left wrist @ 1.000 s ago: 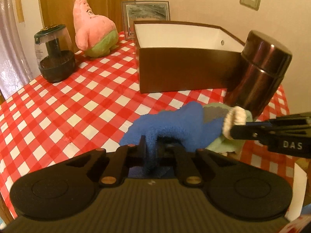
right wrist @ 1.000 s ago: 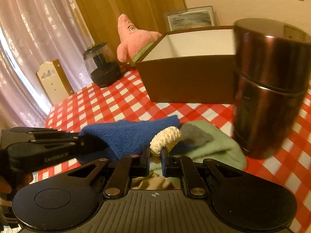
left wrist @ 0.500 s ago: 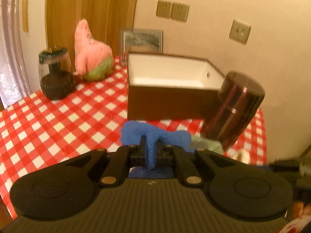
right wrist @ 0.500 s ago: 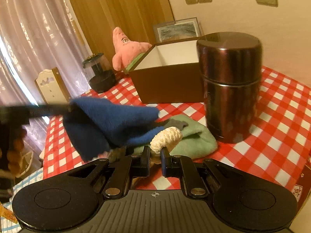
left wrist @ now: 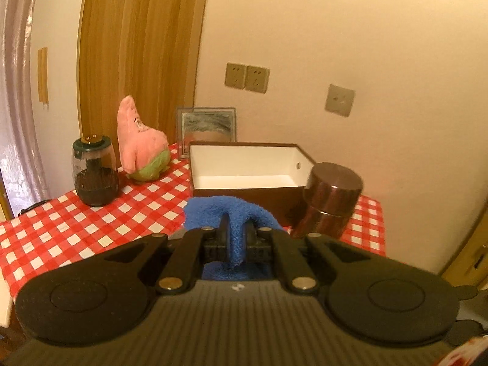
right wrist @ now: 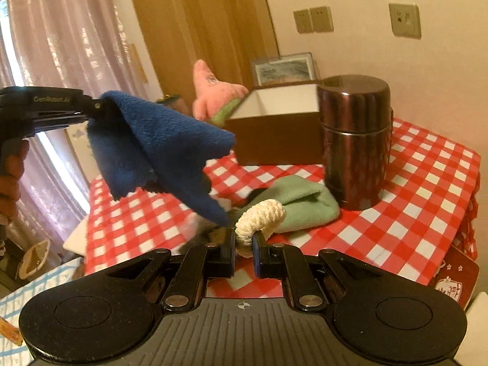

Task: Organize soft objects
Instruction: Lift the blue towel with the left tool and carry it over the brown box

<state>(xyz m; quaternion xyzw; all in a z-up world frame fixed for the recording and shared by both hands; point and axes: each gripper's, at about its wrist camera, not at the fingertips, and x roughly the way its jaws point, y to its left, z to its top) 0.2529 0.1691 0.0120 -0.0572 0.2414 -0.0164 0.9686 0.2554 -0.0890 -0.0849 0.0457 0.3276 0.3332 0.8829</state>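
The left gripper is seen clamped on a fold of the blue cloth, which is draped over and between its fingers. From the left wrist view only that bunched fold is visible; how far the cloth hangs cannot be told there. The right wrist view shows what is hidden from the left: the blue cloth is held up in the air off the table, hanging in loose pointed corners from the left gripper, with a hand partly seen at the frame edge. The right gripper is closed on a cream knitted piece, whose far end rests against a green cloth lying on the red checked tablecloth. Neither the knitted piece nor the green cloth appears in the left wrist view. A dark metal flask stands just beside the green cloth, and a brown open box with a white inside stands behind it, near the flask. The left wrist view shows the box interior more fully; nothing is seen in the visible part. A pink plush star, a dark grinder jar and a framed picture are seen at the far side of the table.
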